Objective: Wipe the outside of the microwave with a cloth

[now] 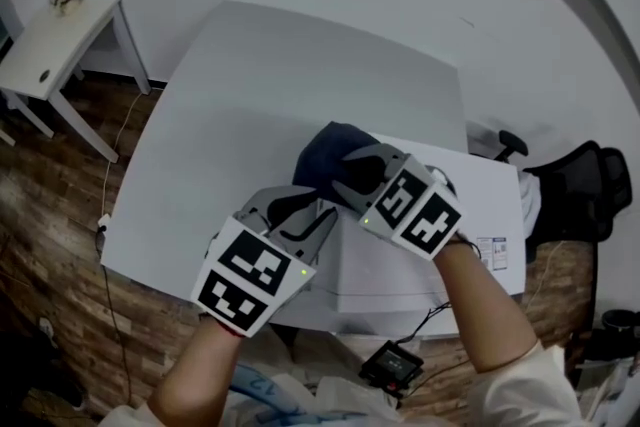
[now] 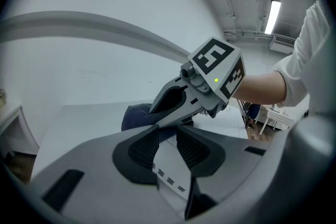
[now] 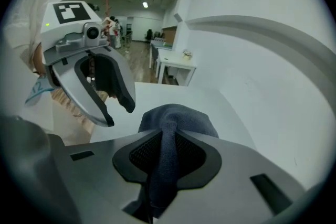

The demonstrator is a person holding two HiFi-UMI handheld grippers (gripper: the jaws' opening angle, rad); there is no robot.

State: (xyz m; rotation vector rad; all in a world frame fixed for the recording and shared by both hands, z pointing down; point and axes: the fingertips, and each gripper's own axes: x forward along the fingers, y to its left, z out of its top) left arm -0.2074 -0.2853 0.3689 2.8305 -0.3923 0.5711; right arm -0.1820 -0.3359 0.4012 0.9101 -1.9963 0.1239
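The right gripper view alone shows the grip. The right gripper [image 3: 167, 144] has its jaws pressed together on a fold of the dark blue cloth [image 3: 176, 118]. The fold runs as a narrow ridge between the black ribbed pads, and the rest of the cloth bunches in a soft mound just beyond them.

The left gripper view shows the left gripper [image 2: 167, 136] with its jaws apart and nothing between them. Through the gap shows a smooth white panel of the microwave [image 1: 490, 205], cut with short rows of vent slots [image 2: 170, 181] that the other views do not show.

Only the head view gives the layout. The microwave is a boxy white shell on the pale matte surface [image 1: 250, 115], and the cloth lies on its top at the far left corner. The left gripper is at its near left corner, just beside the right one. A dark office chair [image 1: 580, 185] stands to the right of the microwave. A small white side table [image 1: 50, 45] stands well apart to the left, on the wood-plank floor [image 1: 60, 215].
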